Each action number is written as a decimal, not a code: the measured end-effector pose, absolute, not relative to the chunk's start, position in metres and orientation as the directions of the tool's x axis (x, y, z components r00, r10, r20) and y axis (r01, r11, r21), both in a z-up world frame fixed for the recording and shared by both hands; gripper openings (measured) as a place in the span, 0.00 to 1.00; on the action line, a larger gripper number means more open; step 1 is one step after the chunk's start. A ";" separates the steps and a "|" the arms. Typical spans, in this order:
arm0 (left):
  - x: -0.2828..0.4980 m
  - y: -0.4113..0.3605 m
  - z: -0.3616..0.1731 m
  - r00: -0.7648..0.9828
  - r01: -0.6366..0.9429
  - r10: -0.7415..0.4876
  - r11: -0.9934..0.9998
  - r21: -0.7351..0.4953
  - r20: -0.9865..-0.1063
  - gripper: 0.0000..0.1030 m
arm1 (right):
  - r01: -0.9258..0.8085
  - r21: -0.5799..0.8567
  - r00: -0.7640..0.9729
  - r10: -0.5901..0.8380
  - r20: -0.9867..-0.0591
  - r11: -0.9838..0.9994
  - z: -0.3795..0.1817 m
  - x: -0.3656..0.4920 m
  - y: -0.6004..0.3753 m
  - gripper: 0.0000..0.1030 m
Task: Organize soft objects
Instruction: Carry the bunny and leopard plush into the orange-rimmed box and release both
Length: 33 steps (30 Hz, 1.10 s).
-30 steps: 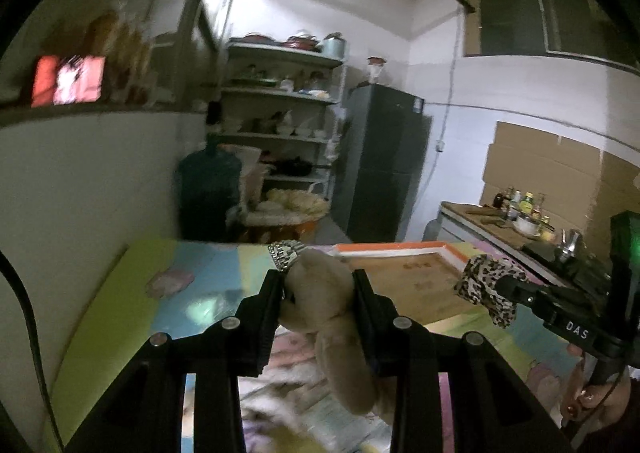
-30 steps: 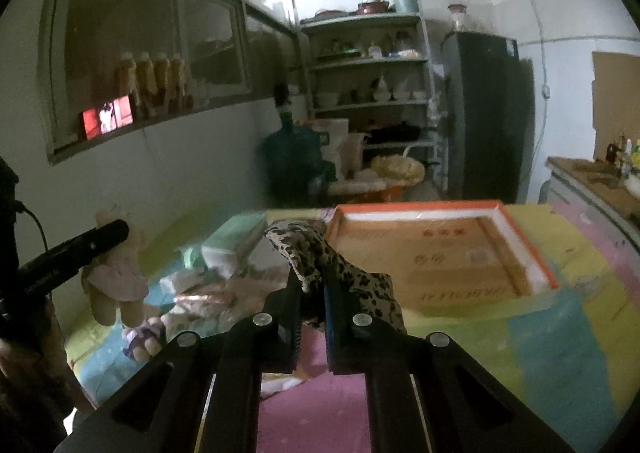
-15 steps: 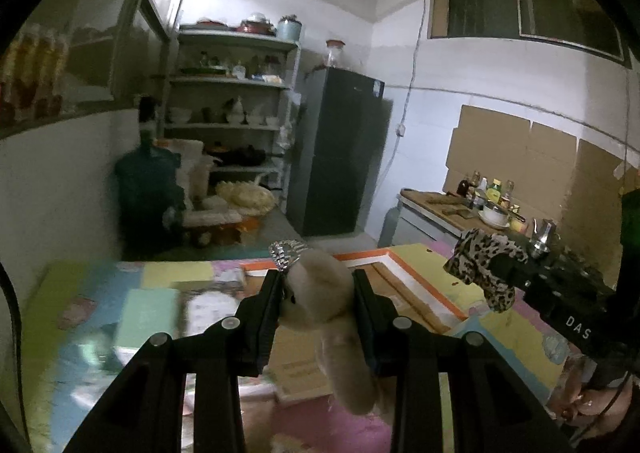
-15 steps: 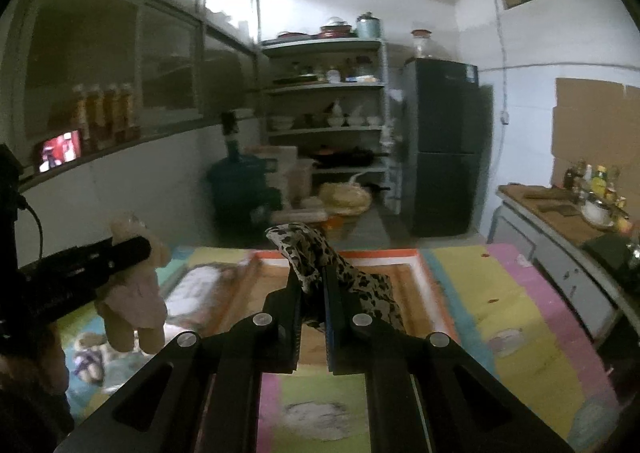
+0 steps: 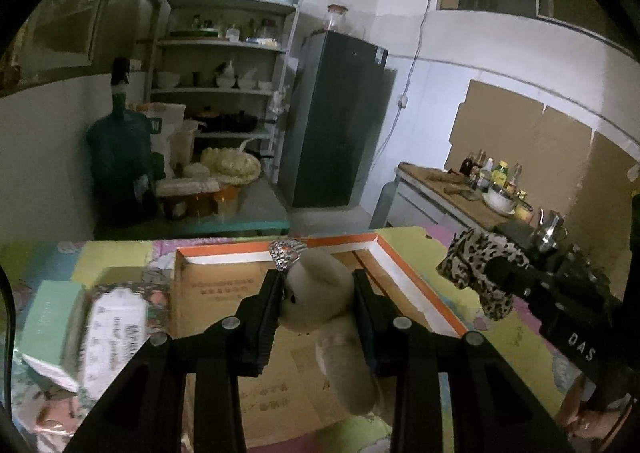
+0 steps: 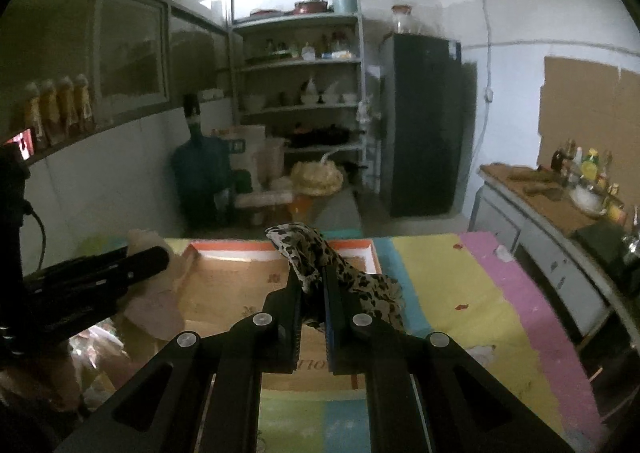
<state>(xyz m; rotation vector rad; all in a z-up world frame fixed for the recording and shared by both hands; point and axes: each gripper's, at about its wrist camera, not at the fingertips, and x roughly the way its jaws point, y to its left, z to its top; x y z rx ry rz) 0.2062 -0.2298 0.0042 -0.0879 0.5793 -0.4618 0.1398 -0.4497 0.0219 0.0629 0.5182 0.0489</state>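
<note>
left claw clamped on one beige plush bear, body hanging below the jaws | right claw pinched on one leopard-print cloth | one orange-rimmed cardboard tray lies just ahead and below both (left nearer, I judge), long axis running away | two soft things carried

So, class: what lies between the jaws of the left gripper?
In the left wrist view, a beige teddy bear is clamped by its head between the jaws of the left gripper, above the cardboard box.
</note>
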 end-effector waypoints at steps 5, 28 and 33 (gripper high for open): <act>0.224 -0.247 -0.012 0.714 0.382 -0.434 0.899 -0.214 -0.550 0.35 | -0.049 0.117 0.832 0.105 -0.545 0.992 -0.004 0.166 -0.458 0.09; 0.255 -0.272 -0.068 0.646 0.316 -0.341 0.934 -0.167 -0.684 0.39 | -0.060 0.152 0.709 0.149 -0.689 0.987 -0.083 0.206 -0.455 0.12; 0.252 -0.273 -0.059 0.650 0.319 -0.333 0.935 -0.153 -0.683 0.66 | -0.073 0.180 0.714 0.178 -0.678 0.981 -0.084 0.204 -0.456 0.24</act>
